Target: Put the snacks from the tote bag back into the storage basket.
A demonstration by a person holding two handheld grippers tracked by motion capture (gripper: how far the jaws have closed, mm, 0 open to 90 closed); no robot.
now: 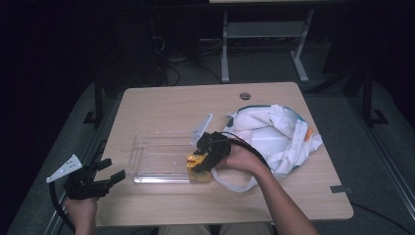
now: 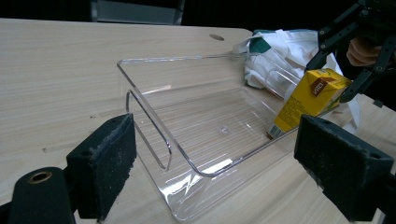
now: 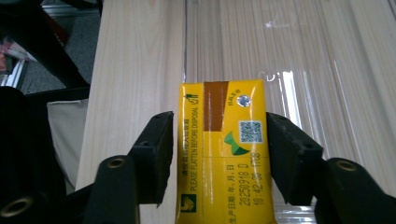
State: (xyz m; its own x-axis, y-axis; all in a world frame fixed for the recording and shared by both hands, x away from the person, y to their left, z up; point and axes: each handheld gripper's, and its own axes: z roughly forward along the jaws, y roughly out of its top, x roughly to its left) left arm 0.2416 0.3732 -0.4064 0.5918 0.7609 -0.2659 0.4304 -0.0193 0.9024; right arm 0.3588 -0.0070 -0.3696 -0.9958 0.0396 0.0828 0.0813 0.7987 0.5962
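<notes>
Job: putting the yellow juice box into the clear tray.
Done so far: the juice box stands at the near right corner of the tray, between the jaws of the right gripper. I judge it is set down or almost set down.
Right gripper jaws: partly open, one jaw on each side of the juice box. A thin gap shows beside the left jaw, so I judge the pads do not squeeze it.
Left gripper jaws: wide open, with nothing between them. It waits off the tray's left end, near the table edge.
Left to do: pull the right gripper back off the juice box. More things may be in the white bag, but I cannot tell.
Edges: the tray's thin clear wall runs just in front of the right jaws. It is hard to see, and a jaw could bump it.
Open room: most of the tray beyond the right jaws is bare. The table in front of the left jaws is bare too. The bag lies close behind the right hand, so there is less room there.
</notes>
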